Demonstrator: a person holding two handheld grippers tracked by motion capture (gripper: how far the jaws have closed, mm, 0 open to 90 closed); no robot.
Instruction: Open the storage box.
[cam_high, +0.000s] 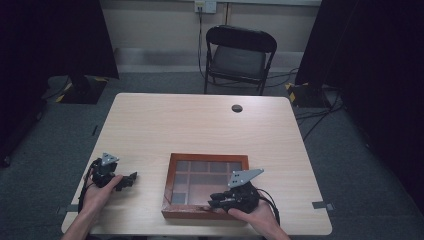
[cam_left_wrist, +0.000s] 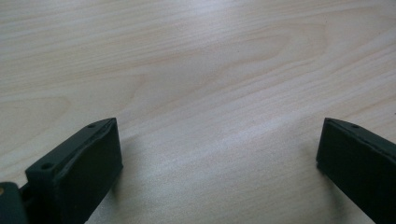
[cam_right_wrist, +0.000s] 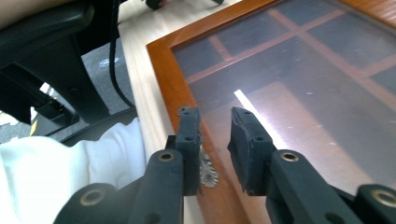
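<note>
Box: a wooden box (cam_high: 206, 186) with a glass lid divided into panes, lying flat near the near edge of the table (cam_high: 200, 125), a little right of centre.
Lid: down and closed, as far as the high view shows; compartments show through the glass (cam_right_wrist: 299, 84).
Right gripper: the right gripper (cam_right_wrist: 214, 119) sits over the box's near edge, pointing left along it.
Right jaws: drawn close with a narrow gap; they straddle the near frame rail (cam_right_wrist: 175, 93) beside a small metal fitting (cam_right_wrist: 205, 170), but whether the pads press on it I cannot tell.
Left gripper: the left gripper (cam_high: 131, 176) rests on the bare table, well left of the box.
Left jaws: spread wide, nothing between them, only wood grain below.
Done so far: judging by position, the right gripper has reached the lid's front edge.
Left to do: likely a firm grip and lifting the lid; nothing is opened yet.
</note>
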